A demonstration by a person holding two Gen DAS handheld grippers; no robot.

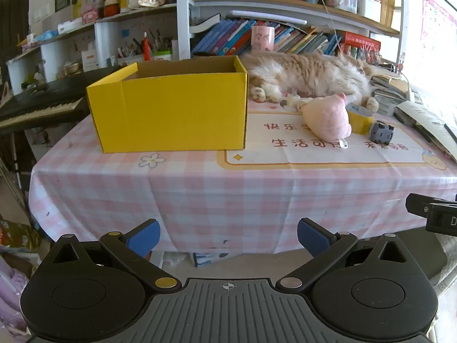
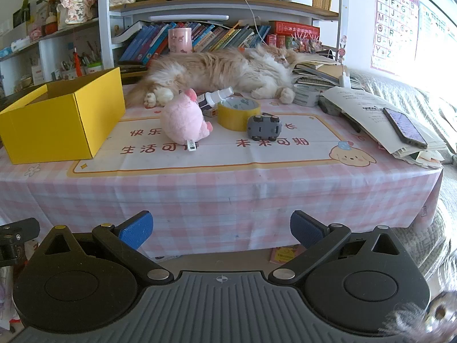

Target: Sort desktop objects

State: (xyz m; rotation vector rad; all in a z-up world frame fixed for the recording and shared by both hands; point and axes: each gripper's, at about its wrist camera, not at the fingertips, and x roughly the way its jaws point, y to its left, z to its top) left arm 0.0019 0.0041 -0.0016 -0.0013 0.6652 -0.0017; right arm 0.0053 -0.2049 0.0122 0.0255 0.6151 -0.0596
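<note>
An open yellow box (image 1: 168, 108) (image 2: 60, 123) stands on the left of the table. To its right lie a pink plush pig (image 1: 327, 118) (image 2: 182, 120), a yellow tape roll (image 1: 360, 118) (image 2: 238, 113), a grey toy car on its back (image 1: 381, 133) (image 2: 264, 128) and a white spray bottle (image 2: 218, 95). My left gripper (image 1: 228, 237) is open and empty, held below the table's front edge. My right gripper (image 2: 221, 230) is open and empty, also in front of the table.
A long-haired cat (image 1: 308, 75) (image 2: 225, 68) sleeps along the back of the table. Papers with a phone (image 2: 404, 127) on top lie at the right. Bookshelves stand behind, a keyboard (image 1: 37, 105) at the left. The pink checked tablecloth (image 1: 228, 194) hangs over the front edge.
</note>
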